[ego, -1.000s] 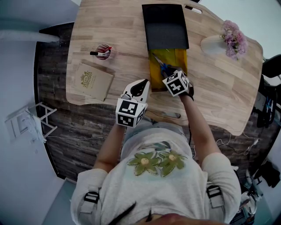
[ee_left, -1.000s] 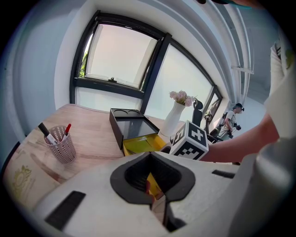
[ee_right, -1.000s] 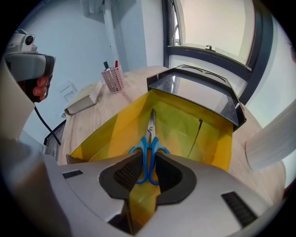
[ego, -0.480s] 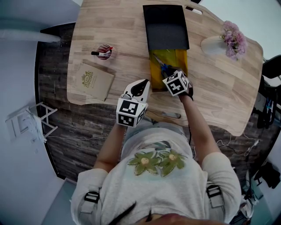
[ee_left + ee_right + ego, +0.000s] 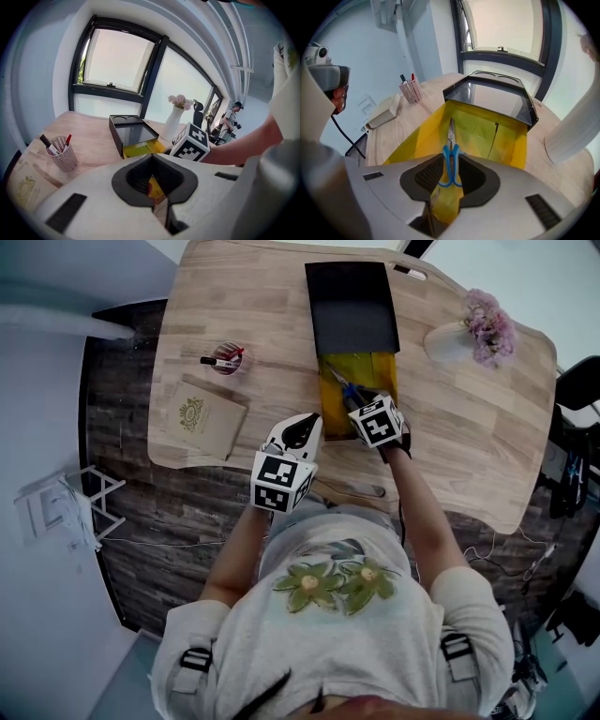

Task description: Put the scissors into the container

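The fingers [image 5: 425, 177] of the right gripper [image 5: 451, 174] are closed to just the width of the blue handles of the scissors [image 5: 451, 138], and they seem to hold them by these handles. The blades point away from the gripper, along the yellow tray [image 5: 506, 136]. This tray is the container, and it is pulled out from a black sleeve [image 5: 492, 96] on the wooden bench [image 5: 234, 296]. The scissors are inside the walls of the tray, low over its floor. I cannot tell if they already rest on it.

The fingers [image 5: 136, 180] of the left gripper [image 5: 159, 197] are almost together and hold nothing. This gripper waits near the front edge of the bench, just beside the tray.

In my judgement the step in hand is the placing itself, and it is nearly complete. The next move calls for lowering the scissors until they lie flat, then opening the right fingers enough to free both handle loops. After that the gripper should go straight back, so that it does not drag the scissors.

I can read no brand or writing. The notebook [image 5: 202, 413] has a gold emblem, too small to read. The marker cube [image 5: 378, 421] shows only black and white squares.
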